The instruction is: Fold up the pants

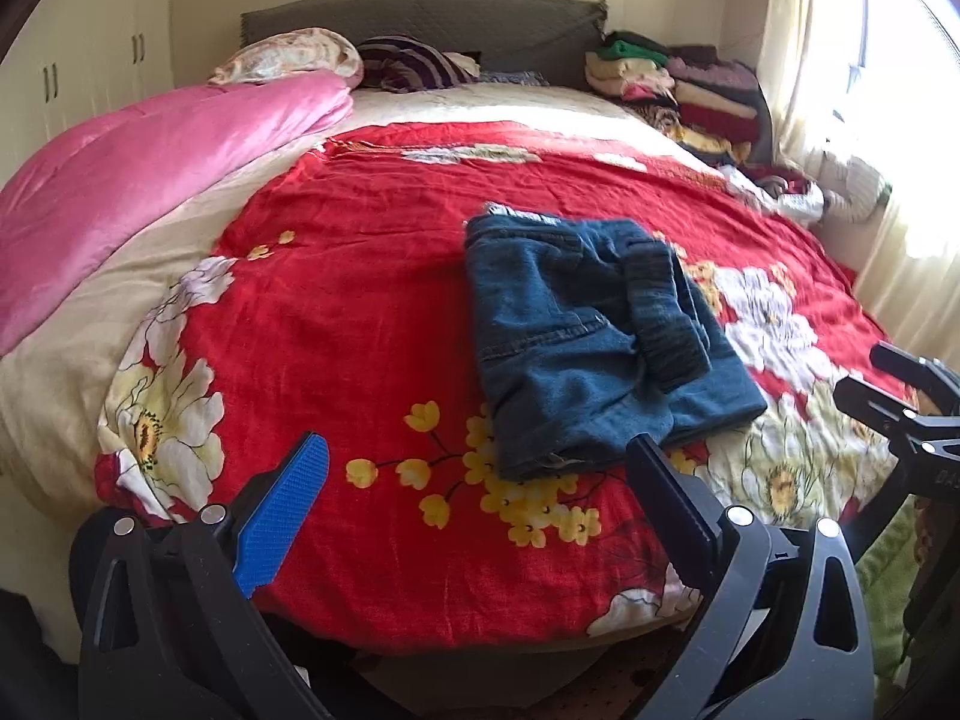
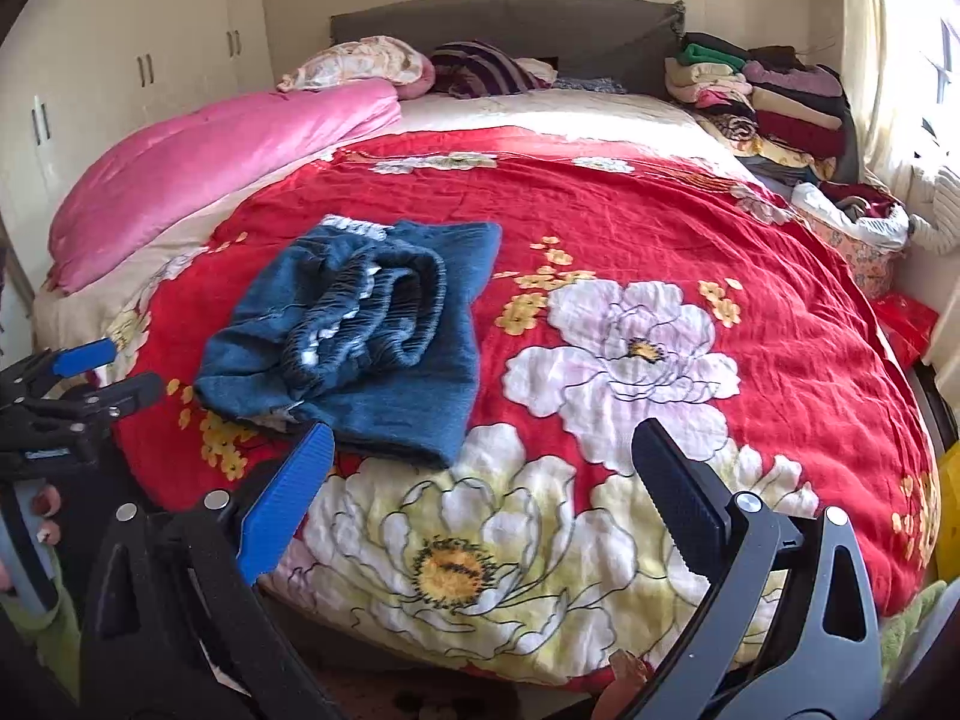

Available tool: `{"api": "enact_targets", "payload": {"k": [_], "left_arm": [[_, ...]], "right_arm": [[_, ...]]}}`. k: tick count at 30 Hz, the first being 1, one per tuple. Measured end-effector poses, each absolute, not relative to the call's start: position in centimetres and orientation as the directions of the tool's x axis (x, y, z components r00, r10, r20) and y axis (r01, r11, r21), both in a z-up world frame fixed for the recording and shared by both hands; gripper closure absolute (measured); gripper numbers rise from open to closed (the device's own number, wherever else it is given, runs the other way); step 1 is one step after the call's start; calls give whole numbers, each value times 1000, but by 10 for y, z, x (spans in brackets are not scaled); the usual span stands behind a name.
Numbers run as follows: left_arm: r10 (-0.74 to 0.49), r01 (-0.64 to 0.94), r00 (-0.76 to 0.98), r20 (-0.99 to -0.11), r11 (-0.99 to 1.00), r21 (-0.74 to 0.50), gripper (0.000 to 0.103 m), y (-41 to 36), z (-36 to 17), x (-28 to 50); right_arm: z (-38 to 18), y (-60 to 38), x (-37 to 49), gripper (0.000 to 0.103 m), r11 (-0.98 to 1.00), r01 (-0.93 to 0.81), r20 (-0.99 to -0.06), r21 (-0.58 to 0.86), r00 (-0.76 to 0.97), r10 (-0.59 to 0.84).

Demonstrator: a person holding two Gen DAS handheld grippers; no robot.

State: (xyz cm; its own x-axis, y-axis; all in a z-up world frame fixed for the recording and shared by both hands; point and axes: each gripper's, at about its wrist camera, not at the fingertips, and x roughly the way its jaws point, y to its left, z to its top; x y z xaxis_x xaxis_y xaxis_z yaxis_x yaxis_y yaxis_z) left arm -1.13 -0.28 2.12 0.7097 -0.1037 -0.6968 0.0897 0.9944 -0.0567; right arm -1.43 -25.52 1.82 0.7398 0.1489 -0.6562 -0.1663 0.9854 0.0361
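Dark blue denim pants lie folded in a compact bundle near the bed's front edge on the red floral bedspread, left tongs and right tongs both apart, empty (fold looks finished).

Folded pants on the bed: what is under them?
The pants lie on the red floral bedspread, and yellow flowers show at their near edge. The bedspread beneath them is covered.
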Motion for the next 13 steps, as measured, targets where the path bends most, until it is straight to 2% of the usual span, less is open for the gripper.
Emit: {"api": "enact_targets", "payload": {"k": [5,9,13], "left_arm": [[-39,14,761,-647,999,-44,4,20,31,4],[62,-81,717,-694,997,4,4,62,21,61],[190,-185,623,-758,978,93,4,122,-1,139]], "right_arm": [[13,-280,0,9,995,-97,-664,19,743,85],[11,-334,29,9,1000,16,-670,17,743,-1],[3,-416,84,9,983,185,-698,-19,702,-145]]}}
